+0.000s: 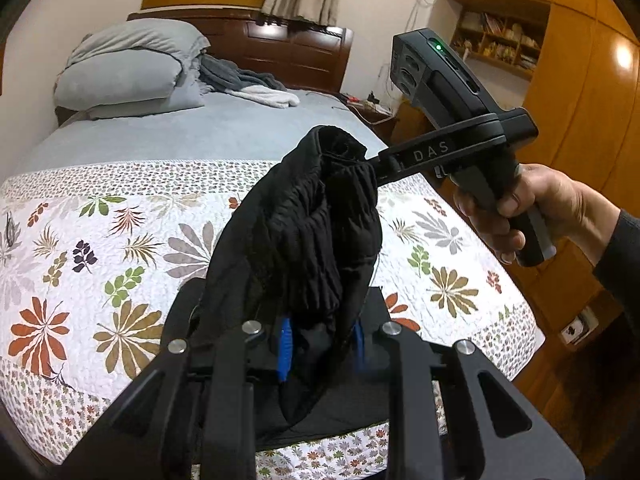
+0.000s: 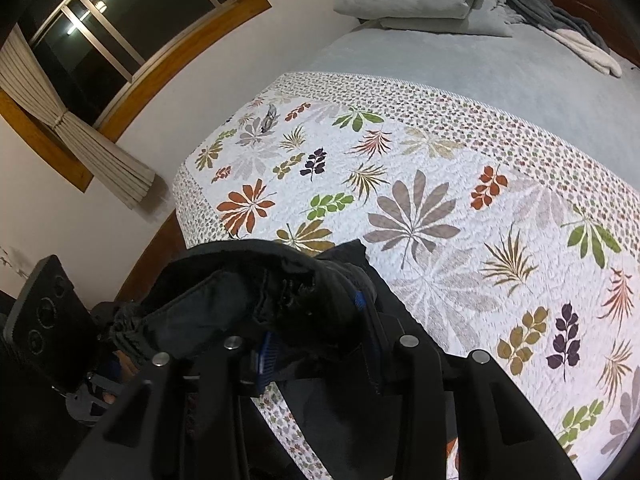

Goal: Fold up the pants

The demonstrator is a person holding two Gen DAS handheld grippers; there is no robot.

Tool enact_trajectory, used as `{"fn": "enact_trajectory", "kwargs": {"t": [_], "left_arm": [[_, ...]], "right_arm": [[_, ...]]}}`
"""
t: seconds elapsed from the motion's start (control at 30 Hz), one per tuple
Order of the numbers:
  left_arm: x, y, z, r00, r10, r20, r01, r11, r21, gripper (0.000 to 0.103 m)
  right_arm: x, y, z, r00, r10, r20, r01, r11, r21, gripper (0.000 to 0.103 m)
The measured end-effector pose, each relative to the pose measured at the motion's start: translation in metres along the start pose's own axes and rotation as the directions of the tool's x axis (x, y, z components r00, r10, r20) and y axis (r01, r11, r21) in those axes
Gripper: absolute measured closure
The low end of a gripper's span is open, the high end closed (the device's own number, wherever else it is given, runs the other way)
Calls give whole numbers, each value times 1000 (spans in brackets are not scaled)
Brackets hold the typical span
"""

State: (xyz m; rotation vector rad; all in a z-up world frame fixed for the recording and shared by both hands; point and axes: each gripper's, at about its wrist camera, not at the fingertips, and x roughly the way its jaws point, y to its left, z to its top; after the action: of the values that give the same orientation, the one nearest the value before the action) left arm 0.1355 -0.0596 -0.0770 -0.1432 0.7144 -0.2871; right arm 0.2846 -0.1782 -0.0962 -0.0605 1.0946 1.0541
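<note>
Over the bed (image 1: 208, 136), above its leaf-print quilt (image 1: 92, 248), black pants (image 1: 304, 232) hang bunched in the air between both tools. Left gripper (image 1: 320, 344): jaws clamped down on the lower cloth, blue pads (image 1: 285, 346) just peeking out. Right gripper (image 1: 378, 168), gripped in a hand (image 1: 532, 208), jaws pinched tight on the gathered top edge. Pants run up and away from the left tool to the right. Grey pillows (image 1: 128, 68) sit well back by the headboard (image 1: 288, 48).
</note>
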Motion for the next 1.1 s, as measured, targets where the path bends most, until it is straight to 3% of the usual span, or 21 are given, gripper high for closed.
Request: {"fn": "enact_trajectory", "kwargs": {"t": [0.43, 1.1], "left_arm": [[42, -39, -20, 996, 18, -86, -8, 993, 114, 81], [100, -78, -62, 976, 33, -217, 17, 975, 224, 81]], "right_arm": [[4, -48, -47, 999, 31, 15, -32, 999, 42, 64], [17, -101, -114, 1000, -9, 14, 8, 995, 98, 64]]}}
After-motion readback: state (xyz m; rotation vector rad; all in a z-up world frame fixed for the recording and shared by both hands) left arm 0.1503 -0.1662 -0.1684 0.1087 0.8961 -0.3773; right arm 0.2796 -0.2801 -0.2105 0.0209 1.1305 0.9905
